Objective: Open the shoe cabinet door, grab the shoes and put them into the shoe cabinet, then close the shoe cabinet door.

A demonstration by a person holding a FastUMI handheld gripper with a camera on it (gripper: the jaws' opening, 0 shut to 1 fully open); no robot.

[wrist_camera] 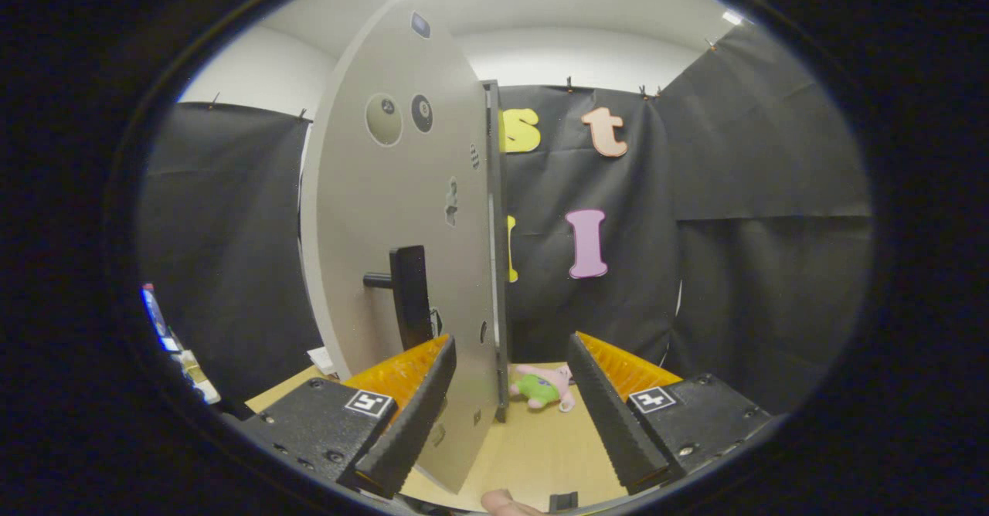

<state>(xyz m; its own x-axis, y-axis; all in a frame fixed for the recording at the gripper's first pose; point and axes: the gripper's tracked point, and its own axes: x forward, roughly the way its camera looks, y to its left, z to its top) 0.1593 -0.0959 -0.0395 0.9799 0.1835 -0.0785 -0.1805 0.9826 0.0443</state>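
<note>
We read the shoe cabinet door (pixel 402 215) as a stiff, light panel w/ its free edge between the spread, empty fingers of the gripper (pixel 510 415), best hold being the dark handle (pixel 409 296) just ahead of the left finger, plush toy (pixel 545 387) beyond.

Camera rides the tool (pixel 510 412), facing forward, close against the cabinet door (pixel 402 215) (edge-on).
</note>
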